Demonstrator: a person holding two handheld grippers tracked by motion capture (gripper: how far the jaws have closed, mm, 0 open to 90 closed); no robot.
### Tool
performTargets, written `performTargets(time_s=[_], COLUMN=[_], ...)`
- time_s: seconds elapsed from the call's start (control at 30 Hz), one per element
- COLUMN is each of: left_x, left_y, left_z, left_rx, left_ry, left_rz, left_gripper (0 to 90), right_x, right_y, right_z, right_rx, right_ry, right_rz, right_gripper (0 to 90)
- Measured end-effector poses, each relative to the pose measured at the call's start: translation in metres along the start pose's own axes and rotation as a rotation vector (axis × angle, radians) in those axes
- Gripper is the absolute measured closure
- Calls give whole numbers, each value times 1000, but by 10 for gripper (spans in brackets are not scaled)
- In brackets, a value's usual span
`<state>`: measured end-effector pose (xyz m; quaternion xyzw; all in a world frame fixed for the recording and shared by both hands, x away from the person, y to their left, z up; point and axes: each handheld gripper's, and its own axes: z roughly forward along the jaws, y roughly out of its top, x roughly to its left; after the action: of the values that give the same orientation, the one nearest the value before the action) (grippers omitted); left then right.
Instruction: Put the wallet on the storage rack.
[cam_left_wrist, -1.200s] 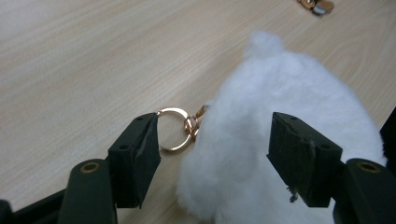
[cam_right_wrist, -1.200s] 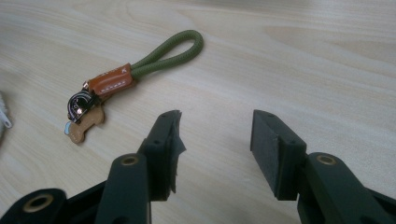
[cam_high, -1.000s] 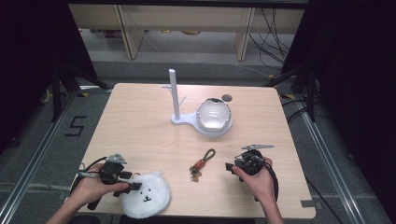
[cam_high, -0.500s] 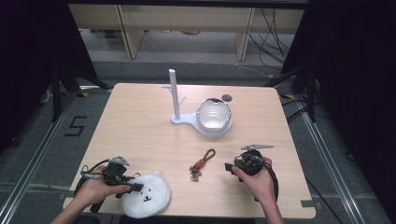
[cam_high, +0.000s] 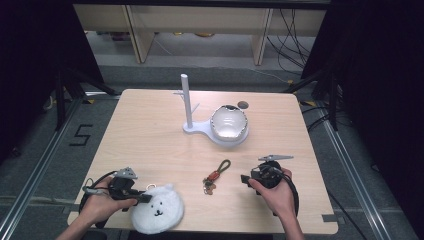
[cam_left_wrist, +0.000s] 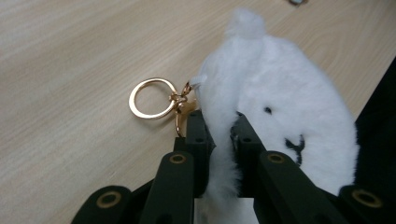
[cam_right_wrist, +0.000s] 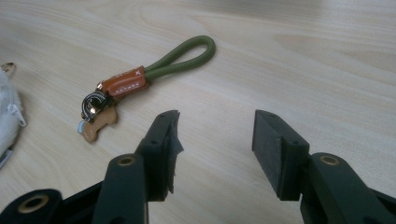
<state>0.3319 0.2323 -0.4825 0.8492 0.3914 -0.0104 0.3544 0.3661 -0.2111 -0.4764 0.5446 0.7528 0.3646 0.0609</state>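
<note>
A white plush pouch with a bear face (cam_high: 156, 209) (cam_left_wrist: 285, 107) lies at the table's front left, with a gold ring (cam_left_wrist: 152, 98) clipped to its edge. My left gripper (cam_high: 142, 196) (cam_left_wrist: 223, 135) has just been closing and is now shut on the pouch's fluffy edge. A keychain with a green rope loop and brown leather tab (cam_high: 216, 175) (cam_right_wrist: 140, 81) lies at front centre. My right gripper (cam_high: 246, 179) (cam_right_wrist: 215, 133) stands open just right of the keychain, with nothing between its pads.
A white stand with an upright peg (cam_high: 186, 102) and a glossy bowl-shaped dish (cam_high: 229, 122) on its base stands mid-table. A small dark disc (cam_high: 243, 105) lies behind it. Shelving and cables are beyond the far edge.
My left gripper's jaws have closed onto the edge of the white pouch. The right gripper and the keychain have stayed where they were.
</note>
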Motion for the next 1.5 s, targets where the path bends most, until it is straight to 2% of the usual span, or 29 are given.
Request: performTargets(time_s=[0.03,0.1,0.13,0.17,0.2,0.3,0.37,0.4,0.43,0.47,0.53,0.57,0.6,0.63,0.67,0.77,0.83,0.87,0.9,0.93,1.07,1.13,1.17,1.2,1.23,1.27,1.37,1.43,1.5], left_x=[-1,-2,-5,-7,-8,-12,-15,-16,-18,-19,-22,-22,-25,-25,-28,-31,-33,-34,-35,-37,-41,-43,-44,-45,-46,-46,-49,-50,-50], left_y=[1,3,7,9,11,19,24,27,30,33,40,40,46,46,53,64,70,74,77,81,93,99,101,103,106,107,113,117,120], left_z=[-1,-2,-5,-6,-7,-10,-11,-11,-11,-11,-10,-10,-8,-8,-6,-2,0,1,2,4,7,10,11,12,13,14,18,21,24], left_rx=[-16,-31,-53,-75,-82,-116,-138,-143,-157,-165,-173,-173,-188,-188,-193,-213,-225,-224,-230,-233,-233,-237,-238,-238,-235,-239,-238,-240,-241], left_ry=[-4,-11,-17,-15,-20,-24,-20,-18,-20,-21,-18,-18,-31,-31,-26,-23,-17,-26,-21,-24,-18,-21,-17,-15,-14,-14,-18,-19,-27], left_rz=[0,3,15,16,28,44,55,66,73,79,106,106,120,120,143,169,179,190,195,206,241,249,254,261,267,272,289,301,309], left_gripper=[806,807,808,809,809,811,811,812,812,812,812,812,812,812,812,812,812,812,812,812,812,812,812,812,812,812,812,812,811], right_x=[-2,-1,-3,-2,0,1,1,2,7,8,8,5,6,6,7,10,13,13,13,14,16,17,18,18,19,22,25,29,30], right_y=[2,3,3,3,4,4,5,5,5,5,6,8,8,8,9,11,11,12,13,13,16,18,19,20,20,21,24,25,26], right_z=[-3,-4,-3,-4,-5,-5,-4,-4,-6,-6,-5,-5,-5,-5,-5,-6,-4,-5,-6,-6,-6,-8,-8,-8,-8,-10,-8,-9,-7], right_rx=[41,43,13,21,35,30,13,17,35,46,24,20,16,16,14,10,-21,-4,2,2,-14,-19,-14,-26,-21,-7,-11,-2,-4], right_ry=[46,46,56,66,69,60,84,87,86,70,91,95,104,104,98,119,104,104,137,132,154,142,149,161,156,105,138,142,154], right_rz=[-11,-11,-53,-45,-13,-21,-42,-36,12,29,-1,-38,-42,-42,-44,-38,-45,-58,-50,-47,-74,-89,-72,-97,-91,-85,-95,-93,-112], right_gripper=[516,516,516,516,516,516,516,516,516,516,516,516,516,516,516,516,516,515,514,513,511,508,507,506,504,501,490,481,473])
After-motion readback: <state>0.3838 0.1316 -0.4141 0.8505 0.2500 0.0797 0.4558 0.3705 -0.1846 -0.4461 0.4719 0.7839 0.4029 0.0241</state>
